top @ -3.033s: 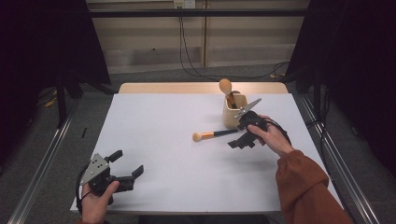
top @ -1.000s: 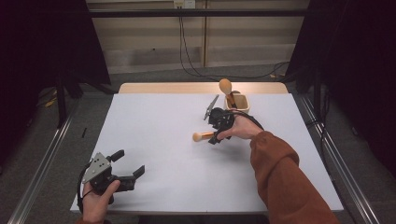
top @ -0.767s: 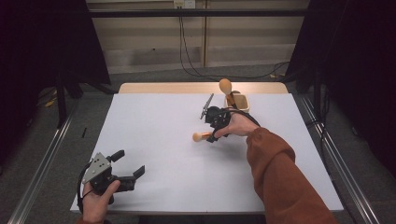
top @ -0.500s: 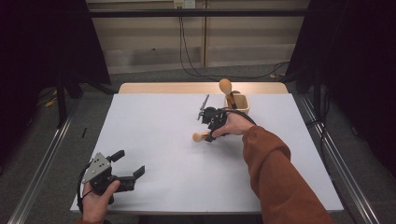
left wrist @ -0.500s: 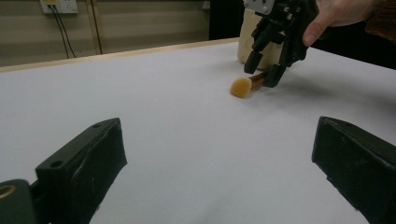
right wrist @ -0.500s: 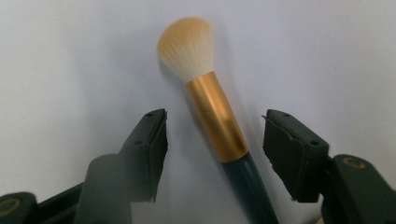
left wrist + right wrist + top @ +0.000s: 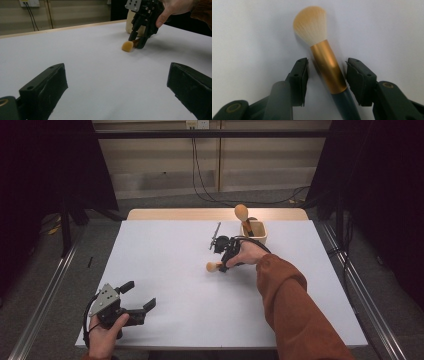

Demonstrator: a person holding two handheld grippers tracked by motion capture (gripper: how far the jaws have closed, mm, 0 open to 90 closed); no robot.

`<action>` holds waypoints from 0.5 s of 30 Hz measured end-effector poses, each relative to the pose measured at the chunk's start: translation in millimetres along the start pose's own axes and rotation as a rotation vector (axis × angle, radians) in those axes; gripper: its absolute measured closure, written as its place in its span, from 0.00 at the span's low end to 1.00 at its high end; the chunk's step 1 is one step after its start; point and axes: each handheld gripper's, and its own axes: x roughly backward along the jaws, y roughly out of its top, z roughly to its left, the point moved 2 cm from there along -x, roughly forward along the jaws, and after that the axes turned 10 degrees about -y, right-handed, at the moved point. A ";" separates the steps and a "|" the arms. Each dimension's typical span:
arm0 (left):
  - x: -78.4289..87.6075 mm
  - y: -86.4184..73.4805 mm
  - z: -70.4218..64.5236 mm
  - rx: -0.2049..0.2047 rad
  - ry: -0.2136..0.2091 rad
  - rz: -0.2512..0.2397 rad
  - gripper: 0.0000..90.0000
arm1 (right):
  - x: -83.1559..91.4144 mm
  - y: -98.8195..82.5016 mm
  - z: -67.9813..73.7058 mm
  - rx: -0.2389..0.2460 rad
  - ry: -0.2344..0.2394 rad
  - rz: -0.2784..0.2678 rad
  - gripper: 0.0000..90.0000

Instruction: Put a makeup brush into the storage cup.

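A makeup brush (image 7: 212,266) lies flat on the white table (image 7: 170,320), with a tan bristle head, a gold ferrule and a dark handle. My right gripper (image 7: 223,266) points down over it, one jaw on each side of the ferrule (image 7: 328,67). The jaws have just been closing, and a small gap still shows between each pad (image 7: 300,80) and the brush. From the left gripper view, the right gripper (image 7: 136,45) stands over the brush (image 7: 127,46). My left gripper (image 7: 140,295) rests open near the table's front left corner, its jaws (image 7: 117,82) holding nothing.
A beige cup (image 7: 254,231) stands just behind the right hand, with another tan-headed brush (image 7: 242,212) upright in it. The same cup (image 7: 130,22) sits behind the right gripper. A metal rail (image 7: 350,285) runs along the table's right side.
The right gripper moved left from beside the cup, came down over the lying brush, and its jaws narrowed around it. The left gripper stayed put.
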 end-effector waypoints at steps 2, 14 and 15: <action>0.7 0.1 0.3 -0.003 0.000 0.000 0.03 | -0.4 0.4 -1.2 0.005 0.008 0.001 0.60; 1.6 -0.3 1.5 -0.002 0.004 0.002 0.03 | 0.4 4.7 -1.6 0.043 0.011 0.032 0.79; 1.5 -0.3 1.6 -0.003 0.004 0.004 0.03 | 0.3 4.7 -1.0 0.045 0.009 0.031 0.80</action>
